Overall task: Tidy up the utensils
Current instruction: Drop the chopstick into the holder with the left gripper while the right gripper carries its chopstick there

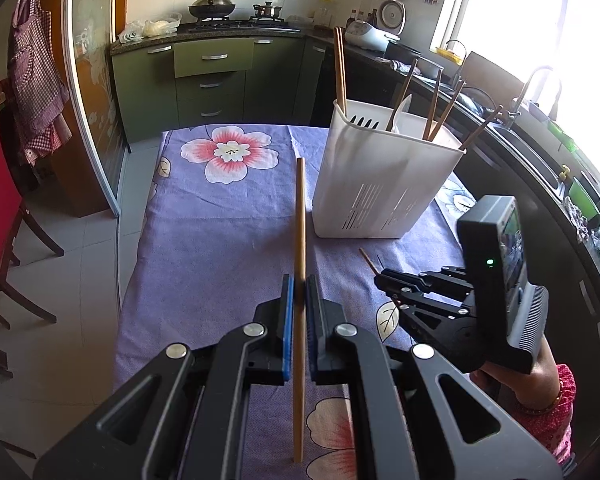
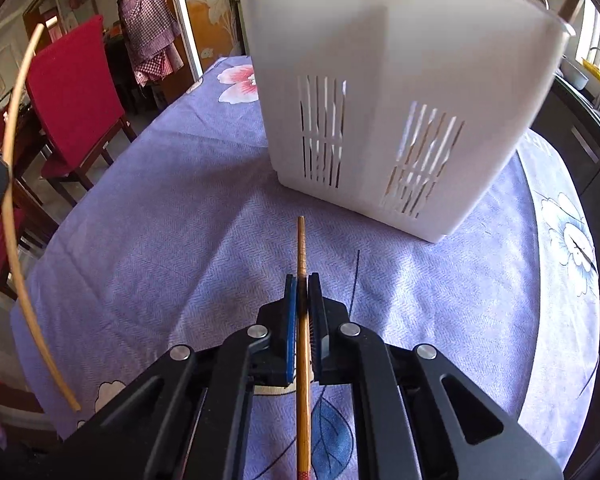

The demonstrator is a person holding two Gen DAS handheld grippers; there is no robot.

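A kitchen with green cabinets (image 1: 212,80) and a bright window surrounds a table spread with a purple floral tablecloth (image 1: 220,220). At the lower centre of the left wrist view, the left gripper (image 1: 299,284) is clamped on a plain wooden chopstick (image 1: 300,216), which runs up the middle of the frame past the blue pads, with its tail trailing below between the arms. At the lower centre of the right wrist view, the right gripper (image 2: 302,280) is likewise closed on a second, darker chopstick (image 2: 301,240), whose tip sticks out only a little beyond the fingers and points toward the white slotted utensil holder (image 2: 380,80) filling the upper right of that frame. In the left view the holder (image 1: 380,184) stands right of centre, already bearing several chopsticks and what looks like a white spoon. Both sticks look light, stiff and smooth, so they are likely to pivot or slip if held near one end; a grip close to mid-length, as the left one seems to have, should steady them for lowering tip first into the holder. The right stick is held nearer its front end, so its long tail may swing.
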